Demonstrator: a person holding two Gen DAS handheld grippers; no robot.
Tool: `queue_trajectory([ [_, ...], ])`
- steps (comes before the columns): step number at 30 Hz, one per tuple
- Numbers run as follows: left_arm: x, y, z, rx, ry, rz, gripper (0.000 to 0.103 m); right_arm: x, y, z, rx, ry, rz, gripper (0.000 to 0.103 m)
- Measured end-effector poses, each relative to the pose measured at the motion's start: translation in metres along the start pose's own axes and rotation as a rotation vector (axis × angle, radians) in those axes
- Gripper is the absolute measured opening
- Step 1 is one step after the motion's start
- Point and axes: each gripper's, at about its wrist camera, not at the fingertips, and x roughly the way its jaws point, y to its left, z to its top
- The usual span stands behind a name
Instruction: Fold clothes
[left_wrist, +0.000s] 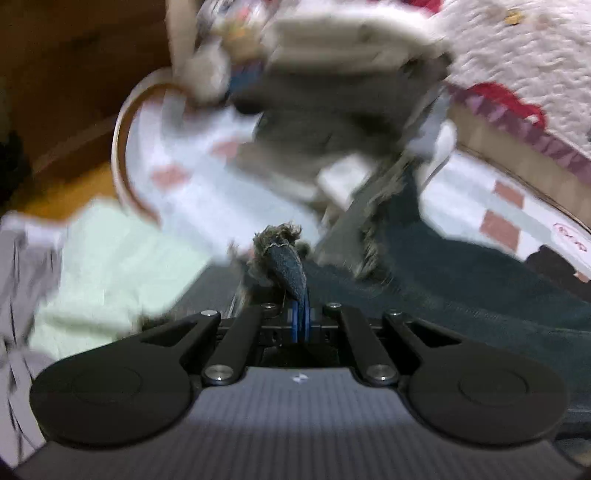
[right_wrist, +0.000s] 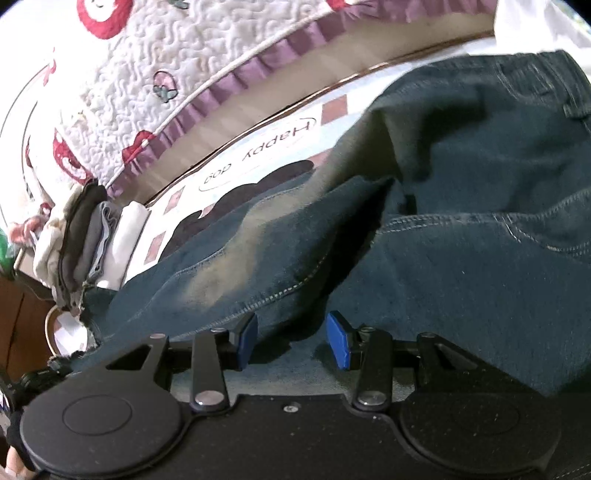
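Nearest, the left tongs (left_wrist: 300, 317) pinch the frayed hem (left_wrist: 280, 254) of the jeans (right_wrist: 461, 192), probably to carry that leg over for a fold. The right tongs (right_wrist: 291, 339) stand wide, pads apart just over the denim, gripping nothing. The jeans lie spread on a patterned mat (right_wrist: 258, 147). Only the right view shows the folded pile (right_wrist: 88, 236) far left and the quilt (right_wrist: 147, 74) beyond sharply; the left view blurs them.
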Motion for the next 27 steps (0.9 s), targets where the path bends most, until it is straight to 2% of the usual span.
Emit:
queue_trajectory([
  [3,0.008,0.016,0.001,-0.061,0.133,-0.018,0.005,-0.001,0.002,-0.001,-0.026,-0.007,-0.044,0.048],
  [5,0.004,0.017,0.012,0.003,0.216,-0.022,0.010,-0.003,0.002,0.000,-0.051,-0.015,-0.106,0.048],
  [6,-0.001,0.015,0.019,0.054,0.231,-0.019,0.011,-0.005,0.003,0.001,-0.067,-0.025,-0.132,0.048],
  [7,-0.010,0.009,0.028,0.133,0.210,-0.010,0.014,-0.006,0.004,0.003,-0.079,-0.036,-0.147,0.048],
  [8,-0.020,0.003,0.037,0.203,0.181,-0.009,0.023,-0.007,0.003,0.005,-0.086,-0.047,-0.157,0.048],
  [10,-0.037,-0.010,0.054,0.286,0.085,-0.066,0.040,-0.009,-0.001,0.009,-0.083,-0.061,-0.165,0.048],
  [11,-0.038,-0.018,0.062,0.323,0.044,-0.100,0.053,-0.009,-0.002,0.011,-0.082,-0.066,-0.170,0.048],
  [12,-0.032,-0.029,0.069,0.360,0.017,-0.133,0.060,-0.009,-0.003,0.013,-0.089,-0.070,-0.177,0.048],
  [15,-0.008,-0.063,0.086,0.481,-0.046,-0.228,0.060,-0.010,-0.004,0.014,-0.150,-0.074,-0.201,0.048],
  [16,0.010,-0.074,0.087,0.535,-0.040,-0.241,0.060,-0.011,-0.002,0.014,-0.173,-0.076,-0.205,0.048],
  [18,0.046,-0.091,0.087,0.617,-0.042,-0.219,0.060,-0.014,0.001,0.014,-0.206,-0.088,-0.211,0.047],
  [22,0.110,-0.105,0.092,0.567,0.074,-0.132,0.060,-0.024,0.003,0.017,-0.230,-0.104,-0.235,0.047],
  [26,0.129,-0.104,0.088,0.503,0.087,-0.114,0.067,-0.033,0.002,0.037,-0.288,-0.134,-0.324,0.047],
  [27,0.129,-0.105,0.085,0.518,0.079,-0.108,0.064,-0.036,0.001,0.044,-0.313,-0.148,-0.347,0.048],
])
